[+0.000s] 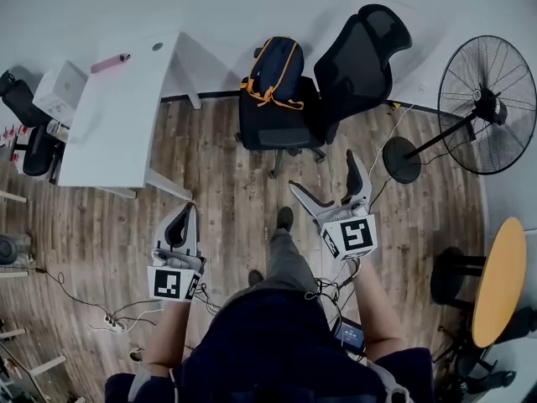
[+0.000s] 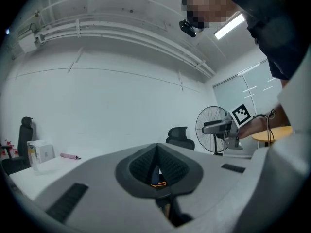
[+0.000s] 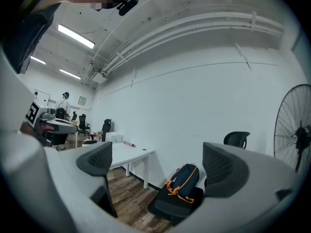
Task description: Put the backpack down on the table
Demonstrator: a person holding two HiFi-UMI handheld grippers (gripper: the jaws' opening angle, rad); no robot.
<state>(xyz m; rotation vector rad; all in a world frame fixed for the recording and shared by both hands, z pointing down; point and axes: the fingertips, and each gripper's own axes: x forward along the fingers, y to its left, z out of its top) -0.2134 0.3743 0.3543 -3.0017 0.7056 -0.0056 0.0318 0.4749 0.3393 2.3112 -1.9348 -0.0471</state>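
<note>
A navy backpack with orange trim stands on the seat of a black office chair by the wall. The white table is to its left. My left gripper is shut and empty, held low over the wooden floor well short of the chair. My right gripper is open and empty, pointing at the chair. In the right gripper view the backpack shows between the spread jaws of the gripper, far off. In the left gripper view the pads of the gripper meet.
A standing fan is at the right, with a round yellow table nearer me. A white box and a pink object lie on the white table. A power strip and cables lie on the floor at the left.
</note>
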